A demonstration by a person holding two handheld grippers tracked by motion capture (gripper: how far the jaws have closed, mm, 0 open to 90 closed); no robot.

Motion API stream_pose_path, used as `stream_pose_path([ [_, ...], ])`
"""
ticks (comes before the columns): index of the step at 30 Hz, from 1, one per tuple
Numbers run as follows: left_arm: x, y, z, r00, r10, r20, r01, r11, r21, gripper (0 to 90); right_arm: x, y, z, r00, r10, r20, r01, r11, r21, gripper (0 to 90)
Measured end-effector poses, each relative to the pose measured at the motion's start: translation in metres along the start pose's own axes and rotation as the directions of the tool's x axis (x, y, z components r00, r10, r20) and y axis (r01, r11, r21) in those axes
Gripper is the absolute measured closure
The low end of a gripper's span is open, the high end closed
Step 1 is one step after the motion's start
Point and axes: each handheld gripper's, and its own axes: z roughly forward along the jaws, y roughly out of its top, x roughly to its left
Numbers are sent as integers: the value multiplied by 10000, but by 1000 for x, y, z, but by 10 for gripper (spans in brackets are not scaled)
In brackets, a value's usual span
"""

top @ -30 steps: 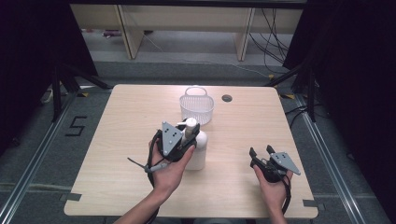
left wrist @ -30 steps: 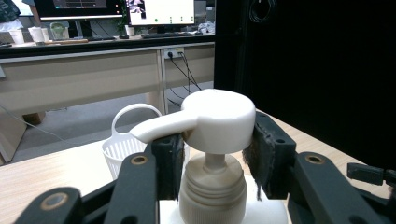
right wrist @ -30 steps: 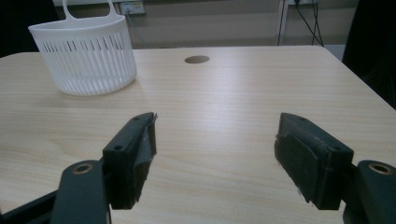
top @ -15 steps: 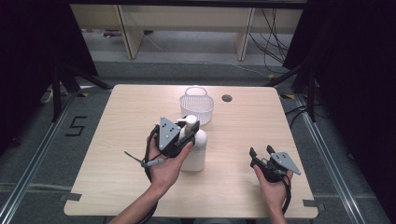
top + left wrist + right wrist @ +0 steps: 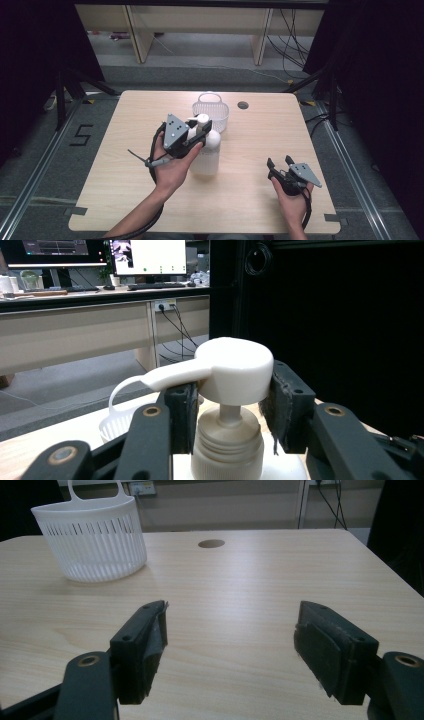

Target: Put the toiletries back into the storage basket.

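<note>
Wood table [image 5: 125, 195], dark curtains around | pump bottle [image 5: 206, 155] mid-table, just near of white basket [image 5: 212, 110] | my left tongs [image 5: 227, 410] clamp its pump head; right tongs [image 5: 230, 650] apart, idle | hard, smooth plastic, neck grip likely wobbly; I'd favour the body.

The counter [image 5: 120, 200] is pale wood with fine straight grain and one dark round hole [image 5: 243, 105]. Just beside that hole stands a white basket [image 5: 212, 110] patterned with thin vertical slits. The pump bottle [image 5: 206, 150] is white too; both grippers' fingers [image 5: 142, 645] are black.
</note>
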Motion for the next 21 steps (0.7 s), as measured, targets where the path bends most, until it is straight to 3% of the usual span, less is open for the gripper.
stream_pose_path([
  [21,11,14,13,9996,-24,273,27,9999,-112,592,-1,0,1,10000,-43,-48,42,9999,-131,298],
])
